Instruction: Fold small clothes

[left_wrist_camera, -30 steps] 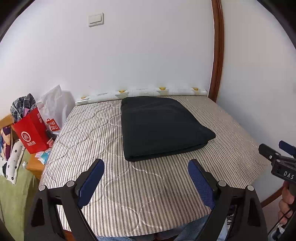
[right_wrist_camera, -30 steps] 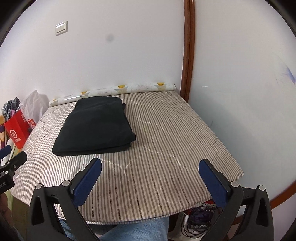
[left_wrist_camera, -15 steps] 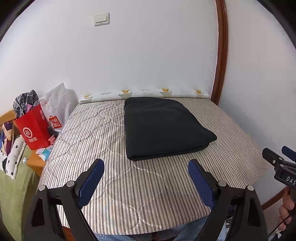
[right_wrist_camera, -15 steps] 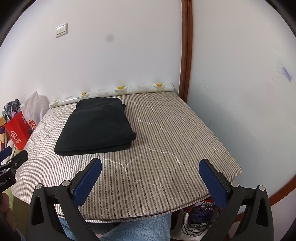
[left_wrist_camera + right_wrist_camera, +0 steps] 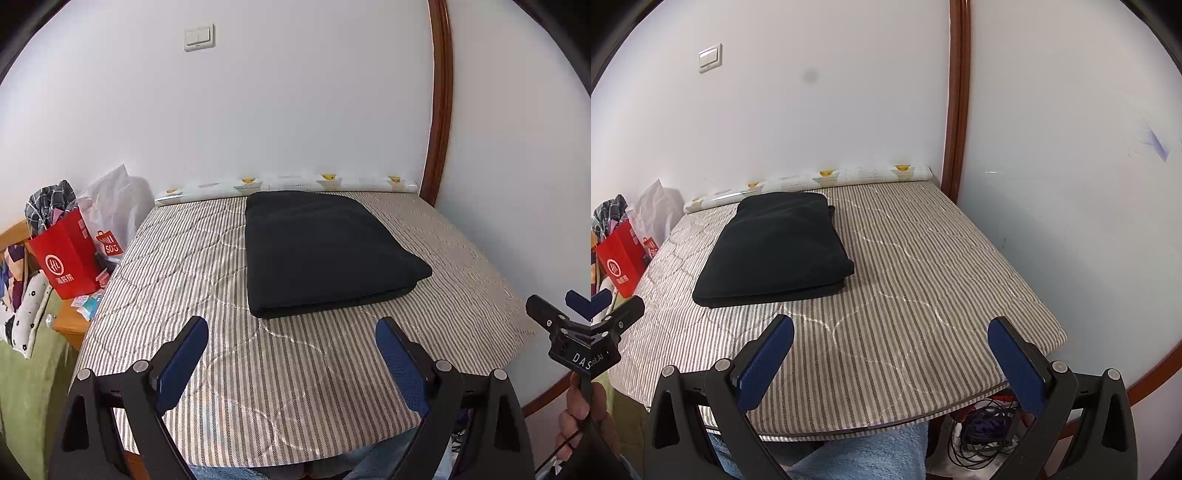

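A striped quilted pad (image 5: 295, 369) is spread flat over the tabletop (image 5: 886, 431), whose dark edge is seen under the pad's near edge. On the pad a folded black cloth (image 5: 325, 251) is laid flat, left of the pad's middle and toward its far side. Behind the cloth, along the pad's far edge, a patterned roll (image 5: 288, 183) is laid against the wall.
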Tool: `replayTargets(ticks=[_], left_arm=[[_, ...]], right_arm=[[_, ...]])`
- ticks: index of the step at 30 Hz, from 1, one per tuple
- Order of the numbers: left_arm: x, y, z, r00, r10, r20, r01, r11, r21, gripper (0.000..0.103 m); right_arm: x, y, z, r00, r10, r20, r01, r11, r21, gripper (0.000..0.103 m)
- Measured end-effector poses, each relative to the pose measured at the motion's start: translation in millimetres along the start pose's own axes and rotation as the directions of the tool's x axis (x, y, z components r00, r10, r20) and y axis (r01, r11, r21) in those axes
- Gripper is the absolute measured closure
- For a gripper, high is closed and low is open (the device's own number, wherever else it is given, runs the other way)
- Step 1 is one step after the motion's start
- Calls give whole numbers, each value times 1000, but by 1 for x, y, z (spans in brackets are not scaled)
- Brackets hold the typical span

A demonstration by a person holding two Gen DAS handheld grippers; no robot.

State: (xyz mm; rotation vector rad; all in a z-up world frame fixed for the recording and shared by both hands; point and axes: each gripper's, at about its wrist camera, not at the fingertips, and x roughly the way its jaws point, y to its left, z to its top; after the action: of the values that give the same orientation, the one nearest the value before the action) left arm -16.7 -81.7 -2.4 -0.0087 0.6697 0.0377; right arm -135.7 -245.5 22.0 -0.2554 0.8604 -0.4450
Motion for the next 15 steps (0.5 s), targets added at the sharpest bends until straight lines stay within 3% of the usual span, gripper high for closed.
replayTargets(ticks=[15], left_arm=[[2, 3, 1, 1000, 4, -4, -4, 1000, 0, 11]], right_arm=[[3, 5, -2, 1000, -1, -7, 0, 1000, -11, 0]])
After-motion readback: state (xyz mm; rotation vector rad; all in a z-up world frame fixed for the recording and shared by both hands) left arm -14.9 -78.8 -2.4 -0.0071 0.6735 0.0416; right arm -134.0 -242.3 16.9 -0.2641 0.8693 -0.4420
